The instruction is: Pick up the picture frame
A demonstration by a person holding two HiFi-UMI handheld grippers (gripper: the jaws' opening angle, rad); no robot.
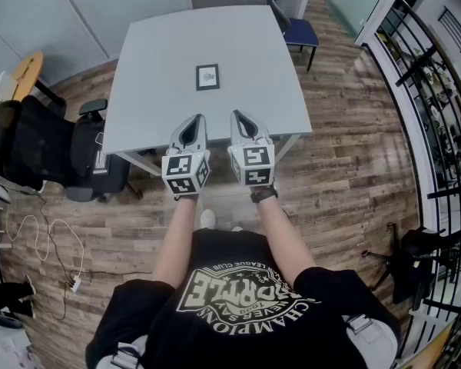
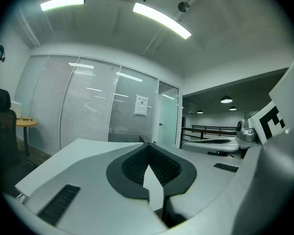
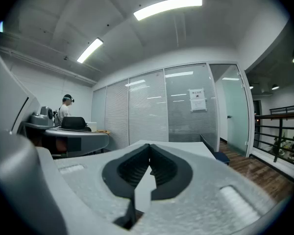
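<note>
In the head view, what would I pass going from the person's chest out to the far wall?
Black shirt → left gripper and right gripper, side by side → picture frame on the grey table → blue chair.

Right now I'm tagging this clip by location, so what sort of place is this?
Probably an office or meeting area: a grey table with a blue chair at its far side, a black office chair beside it, and glass partitions with blinds.
</note>
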